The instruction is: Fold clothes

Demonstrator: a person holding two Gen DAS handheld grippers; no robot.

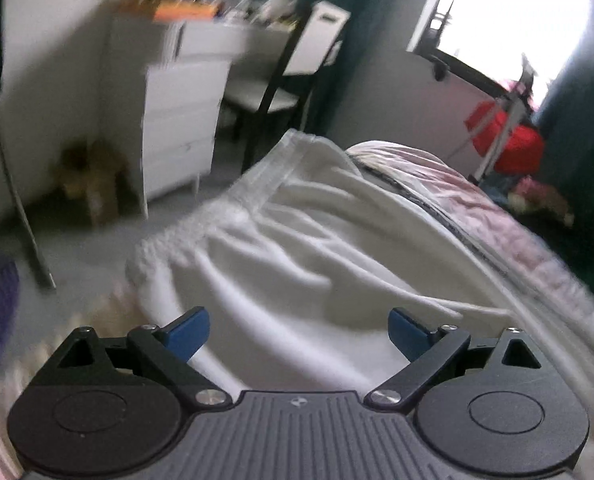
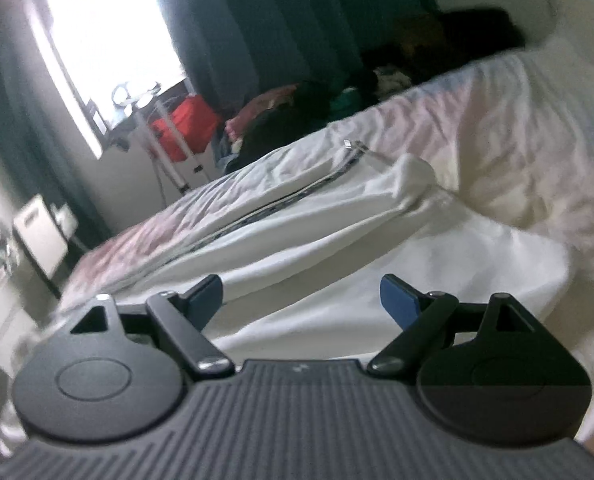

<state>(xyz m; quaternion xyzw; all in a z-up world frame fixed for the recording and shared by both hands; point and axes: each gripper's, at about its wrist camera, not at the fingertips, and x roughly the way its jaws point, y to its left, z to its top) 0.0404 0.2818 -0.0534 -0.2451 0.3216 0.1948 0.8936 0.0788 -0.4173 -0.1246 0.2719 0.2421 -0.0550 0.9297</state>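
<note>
Left wrist view shows the bed carrying a white garment, its gathered hem running along the bed's edge. In the right wrist view the same white garment lies rumpled, with a zipper on its far side. To fold it well, each claw should probably pinch a hem corner and keep the cloth taut. The left claw and right claw both hover spread wide above the cloth, holding nothing.
</note>
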